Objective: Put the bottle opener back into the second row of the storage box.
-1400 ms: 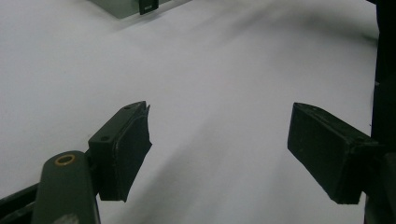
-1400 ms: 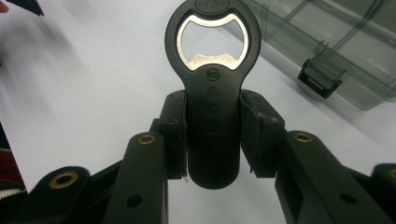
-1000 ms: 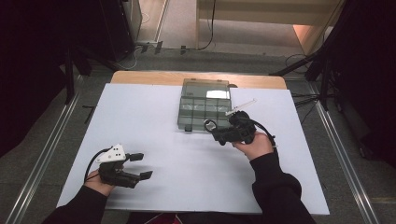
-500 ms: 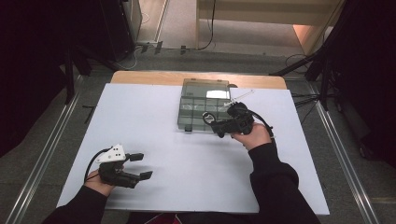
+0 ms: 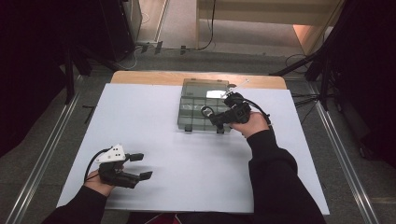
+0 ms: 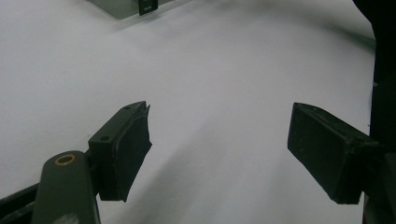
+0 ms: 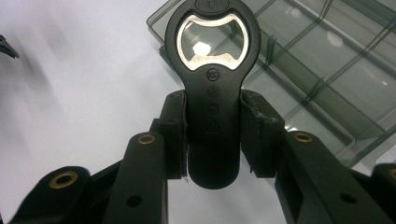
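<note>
A black bottle opener (image 7: 213, 93) with a metal-lined mouth at its head is clamped by its handle between the two pads of the right gripper (image 7: 213, 135), the head sticking out past the fingertips and the rounded butt end hanging just behind the pads. In the high view the bottle opener (image 5: 207, 112) sits at the front of the right gripper (image 5: 219, 117), held above the near edge of a clear grey compartment box (image 5: 196, 100) whose small divided cells lie beneath it. The box rests on a white sheet (image 5: 187, 158) that covers the table (image 5: 140, 77). Well apart, near the sheet's front left corner, the left gripper (image 5: 142, 166) is held low over the bare sheet, its jaws spread wide with nothing between them, as the left gripper view (image 6: 219, 149) confirms.
</note>
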A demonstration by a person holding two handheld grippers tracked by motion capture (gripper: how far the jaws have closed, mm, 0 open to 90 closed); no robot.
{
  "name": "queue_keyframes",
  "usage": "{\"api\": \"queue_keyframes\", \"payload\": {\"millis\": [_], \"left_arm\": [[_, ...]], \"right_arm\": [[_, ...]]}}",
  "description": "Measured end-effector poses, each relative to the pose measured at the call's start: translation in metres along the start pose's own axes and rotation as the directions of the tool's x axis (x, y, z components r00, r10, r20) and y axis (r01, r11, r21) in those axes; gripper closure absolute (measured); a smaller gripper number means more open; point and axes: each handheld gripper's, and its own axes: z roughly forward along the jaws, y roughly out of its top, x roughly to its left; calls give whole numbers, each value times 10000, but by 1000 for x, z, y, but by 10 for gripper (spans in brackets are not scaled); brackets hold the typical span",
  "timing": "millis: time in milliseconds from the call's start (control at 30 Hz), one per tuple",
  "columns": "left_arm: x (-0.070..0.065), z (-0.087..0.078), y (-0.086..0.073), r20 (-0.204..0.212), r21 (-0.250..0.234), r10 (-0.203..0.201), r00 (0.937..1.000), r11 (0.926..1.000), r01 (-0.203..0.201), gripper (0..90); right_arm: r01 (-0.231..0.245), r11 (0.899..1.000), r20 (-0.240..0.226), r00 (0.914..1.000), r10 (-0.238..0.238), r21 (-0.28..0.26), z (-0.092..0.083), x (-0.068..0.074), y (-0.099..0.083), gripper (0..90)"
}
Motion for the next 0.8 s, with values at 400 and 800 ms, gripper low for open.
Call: {"api": "queue_keyframes", "payload": {"millis": [400, 800], "left_arm": [[0, 0, 0, 37, -16, -6, 10000, 10000, 6, 211], [0, 0, 0, 37, -7, 11, 10000, 10000, -11, 211]], "right_arm": [[880, 9947, -73, 9961, -878, 540, 12, -7, 20, 658], [1477, 9835, -175, 9890, -1466, 1042, 24, -22, 30, 658]]}}
